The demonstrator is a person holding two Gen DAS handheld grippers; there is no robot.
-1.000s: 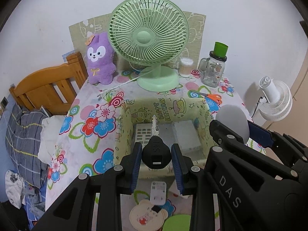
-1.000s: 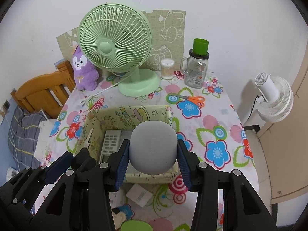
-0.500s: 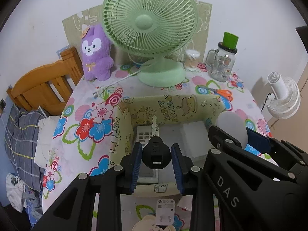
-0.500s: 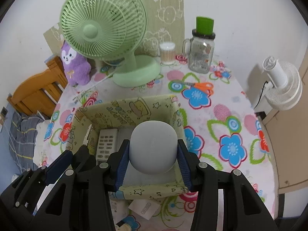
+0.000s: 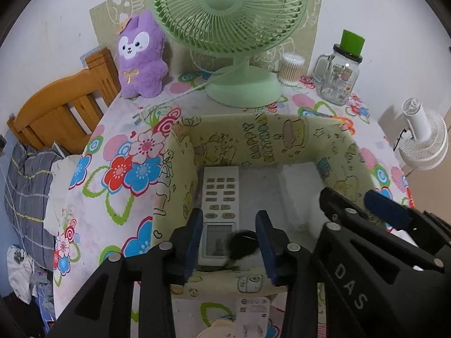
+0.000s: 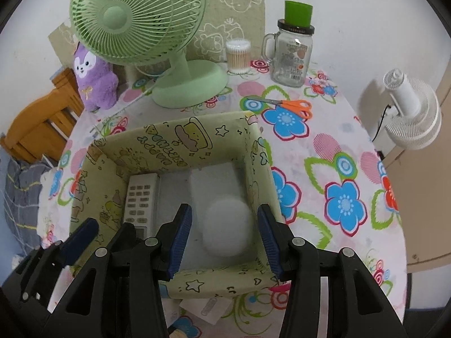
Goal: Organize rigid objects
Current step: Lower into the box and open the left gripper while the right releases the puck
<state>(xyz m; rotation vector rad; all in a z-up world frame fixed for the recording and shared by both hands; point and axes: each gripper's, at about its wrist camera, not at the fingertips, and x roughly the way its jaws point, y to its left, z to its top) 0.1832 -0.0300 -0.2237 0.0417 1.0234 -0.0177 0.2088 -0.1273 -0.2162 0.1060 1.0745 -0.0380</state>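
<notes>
Flower-patterned worktop (image 6: 324,146) bearing a green fan (image 6: 146,28) behind a yellow cartoon-print box (image 5: 253,138). Inside the box: white remote (image 5: 218,205) at left, blurred grey rounded object (image 6: 227,228) at right, blurred black key fob (image 5: 243,243) beside the remote. Left gripper (image 5: 229,242) and right gripper (image 6: 224,239) above the box, jaws just opened, pressing on nothing.
</notes>
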